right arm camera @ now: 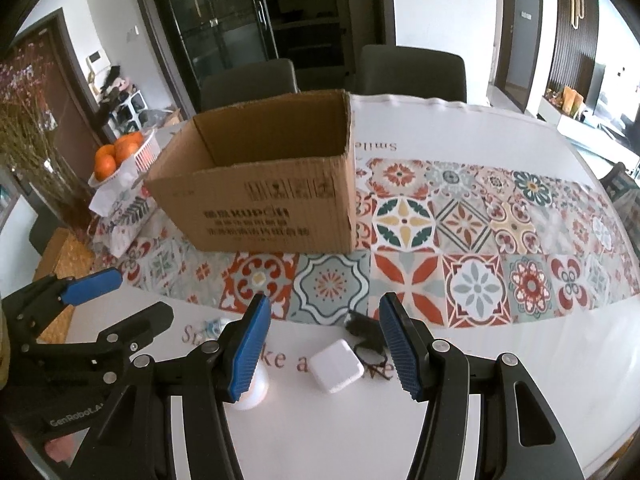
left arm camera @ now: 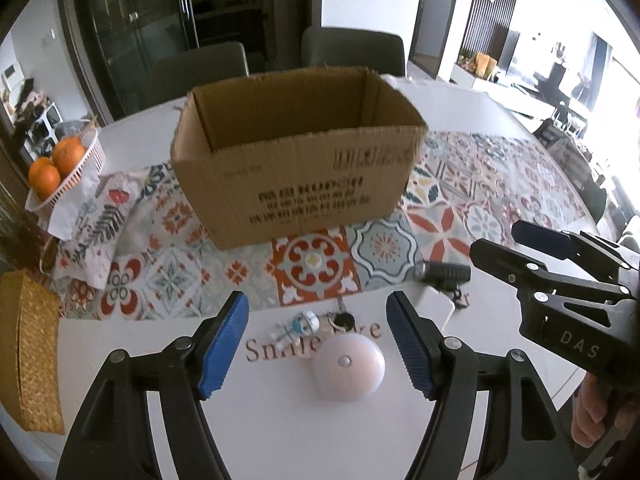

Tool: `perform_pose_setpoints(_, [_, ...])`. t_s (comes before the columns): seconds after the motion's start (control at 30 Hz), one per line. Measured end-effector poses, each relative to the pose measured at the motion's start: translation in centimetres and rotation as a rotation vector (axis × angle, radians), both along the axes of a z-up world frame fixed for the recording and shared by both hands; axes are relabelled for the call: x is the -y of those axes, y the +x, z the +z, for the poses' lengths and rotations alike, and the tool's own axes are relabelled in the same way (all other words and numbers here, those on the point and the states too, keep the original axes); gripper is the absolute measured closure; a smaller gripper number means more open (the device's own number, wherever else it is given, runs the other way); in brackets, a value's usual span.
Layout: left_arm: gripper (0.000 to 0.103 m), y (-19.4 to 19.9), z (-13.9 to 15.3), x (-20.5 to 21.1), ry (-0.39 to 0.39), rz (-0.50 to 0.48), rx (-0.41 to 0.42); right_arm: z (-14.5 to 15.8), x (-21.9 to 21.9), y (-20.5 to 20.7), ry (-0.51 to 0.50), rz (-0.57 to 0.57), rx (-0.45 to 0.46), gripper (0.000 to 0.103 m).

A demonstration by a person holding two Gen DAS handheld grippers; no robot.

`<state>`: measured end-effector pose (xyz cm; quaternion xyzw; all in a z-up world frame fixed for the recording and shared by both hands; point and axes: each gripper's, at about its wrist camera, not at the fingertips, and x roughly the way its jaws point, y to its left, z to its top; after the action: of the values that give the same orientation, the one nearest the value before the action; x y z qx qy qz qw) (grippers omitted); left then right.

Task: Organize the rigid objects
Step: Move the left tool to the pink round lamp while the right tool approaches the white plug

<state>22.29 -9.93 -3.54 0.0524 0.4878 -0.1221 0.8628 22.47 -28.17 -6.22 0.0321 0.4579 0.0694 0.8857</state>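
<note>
An open cardboard box (left arm camera: pixel 292 164) stands on the patterned runner; it also shows in the right wrist view (right arm camera: pixel 264 184). On the white table in front of it lie a round pink-white puck (left arm camera: pixel 347 368), a small figure keychain with keys (left arm camera: pixel 310 324), a white square charger (right arm camera: pixel 336 366) and a small black device (left arm camera: pixel 444 273). My left gripper (left arm camera: pixel 316 344) is open and empty, just above the puck and keychain. My right gripper (right arm camera: pixel 324 344) is open and empty, with the charger between its fingers' line. The inside floor of the box is hidden.
A basket of oranges (left arm camera: pixel 60 168) sits at the far left on a folded cloth. A woven mat (left arm camera: pixel 32 352) lies at the left table edge. Two chairs (left arm camera: pixel 352 52) stand behind the table. Dried flowers (right arm camera: pixel 32 136) stand at the left.
</note>
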Motion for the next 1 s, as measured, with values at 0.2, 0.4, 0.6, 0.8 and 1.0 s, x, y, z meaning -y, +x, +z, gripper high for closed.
perform_pose_setpoints(0.2, [0.032,-0.2,-1.5,0.3,0.008,0.000,-0.062,-1.1,0.1,-0.1,-0.006,0.017,-0.038,0.045])
perform_pose_setpoints(0.4, [0.032,-0.4,-2.8,0.5,0.014,-0.001,-0.112,-3.0,0.3,0.2,0.020,0.038,-0.111,0.045])
perform_pose_setpoints(0.6, [0.032,-0.6,-4.3,0.4,0.013,0.008,-0.156,-4.7,0.1,0.4,0.018,0.065,-0.165,0.045])
perform_pose_setpoints(0.8, [0.032,-0.7,-5.7,0.6,-0.012,0.014,-0.218,-5.9,0.0,0.8,0.019,0.096,-0.210,0.045])
perform_pose_setpoints(1.0, [0.032,-0.7,-6.8,0.7,0.002,0.018,-0.249,-7.4,0.0,1.1,0.018,0.120,-0.255,0.045])
